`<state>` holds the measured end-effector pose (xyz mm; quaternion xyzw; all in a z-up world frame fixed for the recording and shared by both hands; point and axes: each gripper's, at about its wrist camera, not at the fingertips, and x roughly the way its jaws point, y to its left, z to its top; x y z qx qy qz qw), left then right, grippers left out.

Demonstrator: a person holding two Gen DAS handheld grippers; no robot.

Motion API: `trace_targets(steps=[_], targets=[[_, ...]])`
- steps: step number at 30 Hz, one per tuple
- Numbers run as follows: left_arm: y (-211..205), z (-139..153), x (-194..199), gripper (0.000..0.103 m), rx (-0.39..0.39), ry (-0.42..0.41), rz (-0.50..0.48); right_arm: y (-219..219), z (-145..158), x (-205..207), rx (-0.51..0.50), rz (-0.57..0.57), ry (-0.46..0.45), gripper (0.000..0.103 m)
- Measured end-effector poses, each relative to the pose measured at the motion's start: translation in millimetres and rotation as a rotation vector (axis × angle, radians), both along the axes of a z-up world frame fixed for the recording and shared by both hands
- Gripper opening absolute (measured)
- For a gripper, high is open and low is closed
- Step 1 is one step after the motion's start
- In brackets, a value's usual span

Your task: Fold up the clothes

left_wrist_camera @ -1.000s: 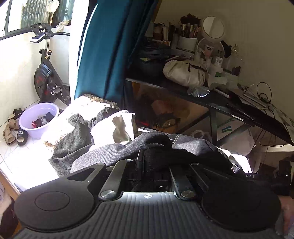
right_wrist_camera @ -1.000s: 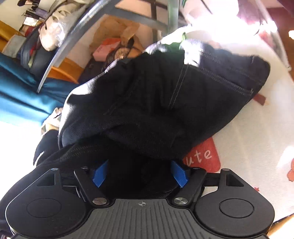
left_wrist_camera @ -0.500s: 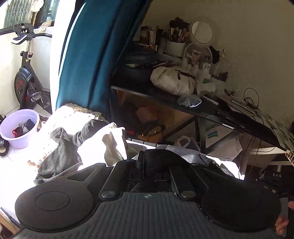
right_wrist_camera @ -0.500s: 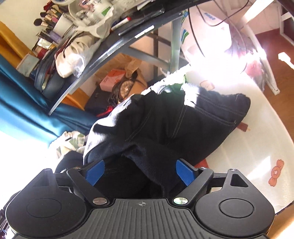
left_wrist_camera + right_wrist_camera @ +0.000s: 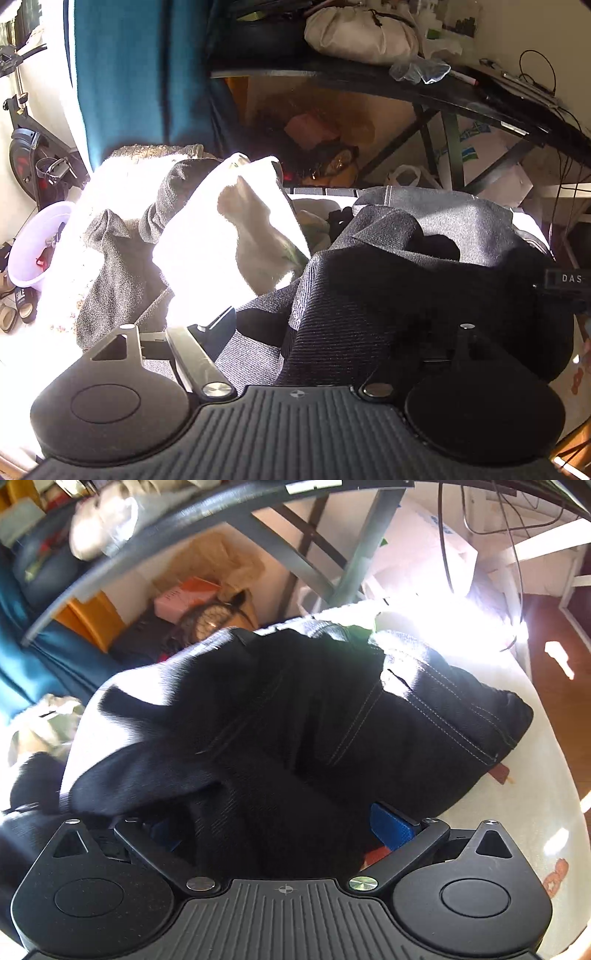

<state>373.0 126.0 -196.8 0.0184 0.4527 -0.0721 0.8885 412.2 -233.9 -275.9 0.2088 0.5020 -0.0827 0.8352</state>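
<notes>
1. The bed, with its pale printed cover, fills the lower right of the right wrist view. More of it showed half a second ago; now the dark cloth covers most of it.
2. The jeans, dark with pale stitching, lie bunched on the bed in front of both grippers. In the left wrist view they now spread wide across the lower right, where a second ago only a narrow fold rose between the fingers.
3. A desk stands behind the bed. In both views it sits higher in the picture and closer than it did earlier.
4. A grey garment and a white cloth lie to the left of the jeans, in strong sun, larger in view than before.
5. The left gripper was clamped shut on the jeans a second ago. Its jaws are now opening. The left finger stands clear of the fold; the right finger is hidden under cloth. The jeans lie loose between them.
6. The right gripper is opening too, wider than half a second ago. Its blue pads stand far apart, with the jeans heaped between them and not pinched.
</notes>
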Motion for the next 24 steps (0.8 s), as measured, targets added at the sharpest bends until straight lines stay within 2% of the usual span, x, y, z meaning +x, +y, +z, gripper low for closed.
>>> trace_targets(steps=[1, 2, 4, 7, 10, 13, 16, 20, 24], targets=[[-1.8, -3.2, 0.4, 0.093, 0.011, 0.018, -0.007, 3.3, -2.7, 5.5, -0.033, 0.008, 0.001, 0.102], [-4.3, -7.1, 1.5, 0.098, 0.026, 0.035, -0.025, 6.5, -5.4, 11.1, -0.065, 0.016, 0.002, 0.102], [-10.6, -15.0, 4.4, 0.098, 0.066, 0.056, -0.072, 13.6, -8.2, 19.0, -0.123, 0.038, -0.006, 0.102], [-29.1, -29.3, 10.9, 0.102, 0.188, 0.080, -0.115, 18.3, -10.5, 24.3, -0.157, 0.080, -0.019, 0.102], [-47.6, -44.5, 16.9, 0.103, 0.313, 0.096, -0.131, 17.3, -14.3, 30.6, -0.145, 0.120, -0.020, 0.102], [-59.4, -55.8, 20.3, 0.103, 0.399, 0.108, -0.130, 12.5, -19.7, 40.3, -0.085, 0.135, -0.004, 0.102], [-60.0, -62.0, 22.0, 0.103, 0.410, 0.112, -0.140, 3.7, -32.6, 55.2, -0.008, 0.148, 0.071, 0.102], [-43.6, -68.9, 26.0, 0.103, 0.352, 0.113, -0.145, 8.7, -34.0, 65.1, -0.036, 0.235, 0.063, 0.102], [-35.0, -78.2, 29.3, 0.103, 0.354, 0.130, -0.195, 6.5, -32.7, 67.0, -0.017, 0.259, 0.070, 0.102]])
